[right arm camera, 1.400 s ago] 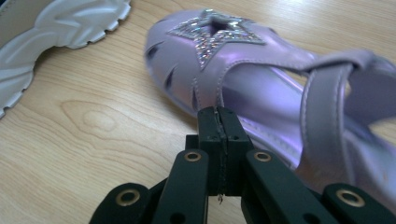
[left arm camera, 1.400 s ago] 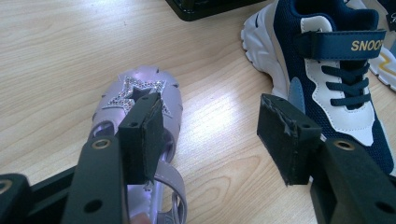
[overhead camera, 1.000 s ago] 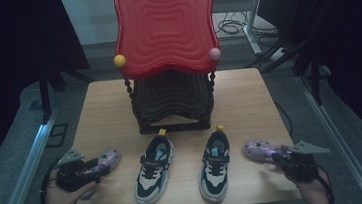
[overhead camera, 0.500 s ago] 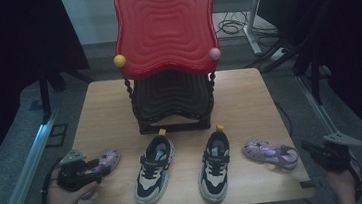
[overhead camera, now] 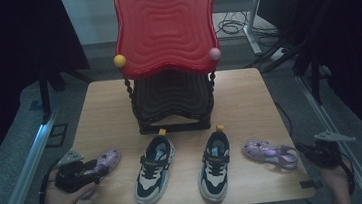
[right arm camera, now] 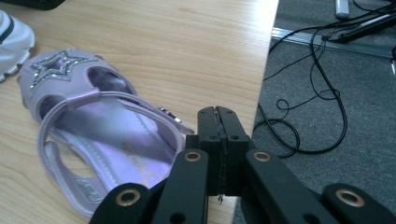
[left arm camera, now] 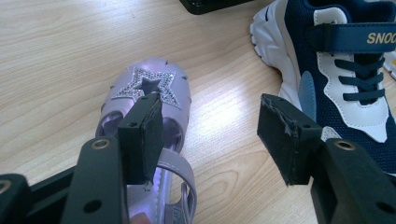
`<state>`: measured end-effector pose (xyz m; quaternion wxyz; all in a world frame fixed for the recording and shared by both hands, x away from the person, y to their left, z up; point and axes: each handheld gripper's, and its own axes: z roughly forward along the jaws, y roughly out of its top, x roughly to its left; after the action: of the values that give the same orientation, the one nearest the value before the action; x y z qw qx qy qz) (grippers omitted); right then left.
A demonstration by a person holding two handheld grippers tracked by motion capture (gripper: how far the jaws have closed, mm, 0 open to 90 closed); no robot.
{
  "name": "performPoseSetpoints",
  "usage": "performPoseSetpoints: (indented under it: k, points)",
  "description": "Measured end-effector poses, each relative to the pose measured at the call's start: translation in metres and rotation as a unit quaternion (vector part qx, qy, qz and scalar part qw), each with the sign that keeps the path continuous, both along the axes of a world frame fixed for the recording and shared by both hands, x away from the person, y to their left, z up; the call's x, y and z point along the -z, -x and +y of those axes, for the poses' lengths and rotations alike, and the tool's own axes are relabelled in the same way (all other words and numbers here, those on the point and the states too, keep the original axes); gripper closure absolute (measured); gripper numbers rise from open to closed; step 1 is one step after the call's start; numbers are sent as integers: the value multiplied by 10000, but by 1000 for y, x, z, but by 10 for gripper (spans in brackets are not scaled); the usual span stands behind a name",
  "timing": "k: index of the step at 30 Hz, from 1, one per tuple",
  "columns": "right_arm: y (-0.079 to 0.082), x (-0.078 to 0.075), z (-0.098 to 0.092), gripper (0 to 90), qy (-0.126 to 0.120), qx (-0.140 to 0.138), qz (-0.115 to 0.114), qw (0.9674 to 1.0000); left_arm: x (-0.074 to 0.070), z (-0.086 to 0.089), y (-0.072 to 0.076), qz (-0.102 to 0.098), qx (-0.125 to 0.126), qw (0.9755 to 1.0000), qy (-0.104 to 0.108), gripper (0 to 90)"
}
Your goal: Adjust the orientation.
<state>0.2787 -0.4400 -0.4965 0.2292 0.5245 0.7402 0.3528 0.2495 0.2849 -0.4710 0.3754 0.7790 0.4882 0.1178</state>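
Four shoes lie in a row along the near edge of the wooden table (overhead camera: 109, 109), in front of a big red chair (overhead camera: 164, 30) that stands at the table's middle on a dark ribbed base — the largest thing in sight. Between the two outer shoes sit a pair of navy-and-white sneakers (overhead camera: 155, 168), toes pointing toward the chair. At the left end is the left purple sandal (overhead camera: 105, 162), star on its toe; the left gripper (left arm camera: 210, 135) sits over its heel with jaws spread wide, one pad above the strap and the other over bare wood, nothing clamped. At the right end the right purple sandal (overhead camera: 270, 153) lies near the table's corner, and the right gripper (right arm camera: 218, 140) hangs just off the table's edge behind its heel, jaws pressed flat together with nothing between them. The step looks like placing or collecting the sandals. Next, I judge, the left jaws must straddle the heel strap squarely before closing — and the right must open first.
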Motion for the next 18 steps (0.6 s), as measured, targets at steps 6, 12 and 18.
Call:
performPoseSetpoints:
  k: [6,12,18]
  points:
    - [4,-3,5,896,173,-27,23,9998,2,0,-1,31,-7,10000,7,406]
    - [13,-4,9,897,265,-56,63,9996,2,0,-1,41,16,10000,13,406]
    - [24,-5,15,896,276,-14,99,9996,2,0,0,41,10,10000,25,406]
